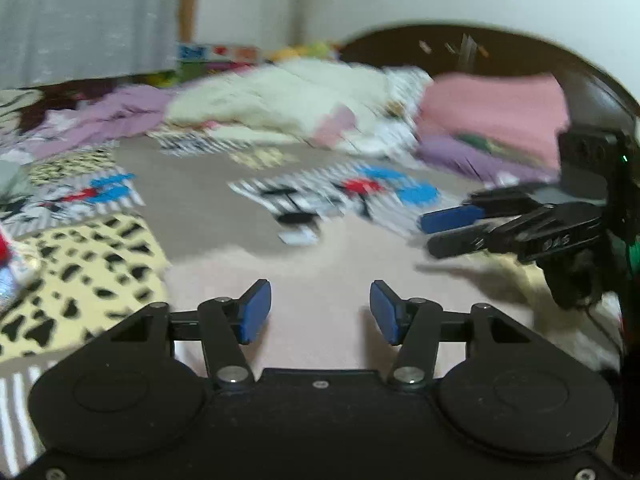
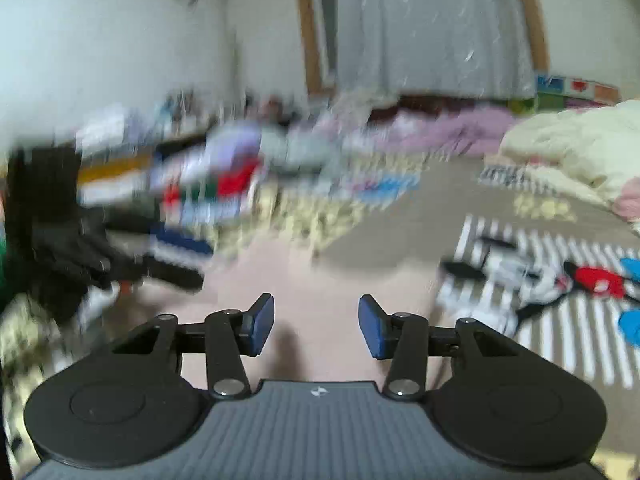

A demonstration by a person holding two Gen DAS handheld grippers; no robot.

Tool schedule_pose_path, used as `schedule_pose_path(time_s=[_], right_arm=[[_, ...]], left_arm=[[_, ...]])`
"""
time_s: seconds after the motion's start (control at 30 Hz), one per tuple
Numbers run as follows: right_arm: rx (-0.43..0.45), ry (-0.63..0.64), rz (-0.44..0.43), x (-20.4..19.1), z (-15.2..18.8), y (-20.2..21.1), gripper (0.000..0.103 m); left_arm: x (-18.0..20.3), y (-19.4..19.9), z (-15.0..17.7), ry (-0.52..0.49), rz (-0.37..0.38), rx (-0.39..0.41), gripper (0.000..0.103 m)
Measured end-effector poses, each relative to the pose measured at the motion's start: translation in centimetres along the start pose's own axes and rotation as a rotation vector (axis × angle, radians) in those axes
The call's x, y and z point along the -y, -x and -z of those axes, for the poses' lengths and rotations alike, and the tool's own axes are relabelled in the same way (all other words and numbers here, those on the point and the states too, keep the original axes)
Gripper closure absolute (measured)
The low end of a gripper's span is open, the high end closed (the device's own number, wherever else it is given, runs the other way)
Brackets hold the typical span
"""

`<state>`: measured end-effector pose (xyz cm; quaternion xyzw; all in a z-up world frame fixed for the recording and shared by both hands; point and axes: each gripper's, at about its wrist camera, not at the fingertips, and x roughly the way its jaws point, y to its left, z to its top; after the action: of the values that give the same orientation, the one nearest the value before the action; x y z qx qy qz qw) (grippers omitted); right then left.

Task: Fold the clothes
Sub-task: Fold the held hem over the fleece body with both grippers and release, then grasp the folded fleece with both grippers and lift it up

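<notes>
Pink garment (image 1: 320, 264) flat beneath left gripper (image 1: 320, 312) (jaws apart, empty).

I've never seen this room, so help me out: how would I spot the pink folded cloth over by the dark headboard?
Find the dark curved headboard at the far right of the bed. Just in front of it lies the pink folded cloth, resting on a purple garment. Unlike the fluffy cream blanket to its left, it is flat, smooth and plain salmon pink.

A dark brown curved wooden headboard (image 1: 520, 46) stands at one o'clock; grey curtains (image 2: 432, 24) hang at twelve.
</notes>
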<state>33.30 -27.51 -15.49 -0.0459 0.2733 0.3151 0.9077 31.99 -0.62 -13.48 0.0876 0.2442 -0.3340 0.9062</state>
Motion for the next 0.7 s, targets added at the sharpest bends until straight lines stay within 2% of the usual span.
schedule_pose_path(time_s=[0.07,0.2,0.4,0.5,0.53,0.6,0.67,0.7], right_arm=[[-0.002,-0.042,0.024,-0.1,0.7,0.2,0.055],[0.015,-0.066,0.099,-1.3,1.5,0.7,0.055],[0.011,-0.111,0.151,-1.7,1.6,0.4,0.054],[0.034,-0.142,0.188,-2.8,1.8,1.5,0.053],[0.06,-0.188,0.184,-2.3,1.9,2.0,0.052],[0.112,-0.284,0.176,-1.4,1.9,3.1,0.036],[0.116,-0.382,0.159,0.2,2.3,3.1,0.026],[0.111,-0.433,0.147,1.0,2.6,2.9,0.026]], left_arm=[[0.7,-2.2,2.0,-0.083,-0.044,-0.033,0.047],[-0.3,-2.9,1.9,-0.034,-0.026,-0.04,0.045],[-0.8,-2.9,2.4,-0.011,-0.04,-0.008,0.043],[-0.7,-0.4,1.5,0.079,-0.054,0.019,0.043],[-1.3,0.6,1.5,0.147,-0.067,0.043,0.043],[-2.8,2.7,1.6,0.296,-0.096,0.098,0.042],[-4.5,3.6,2.5,0.434,-0.118,0.105,0.039],[-5.3,3.6,3.0,0.49,-0.125,0.095,0.039]])
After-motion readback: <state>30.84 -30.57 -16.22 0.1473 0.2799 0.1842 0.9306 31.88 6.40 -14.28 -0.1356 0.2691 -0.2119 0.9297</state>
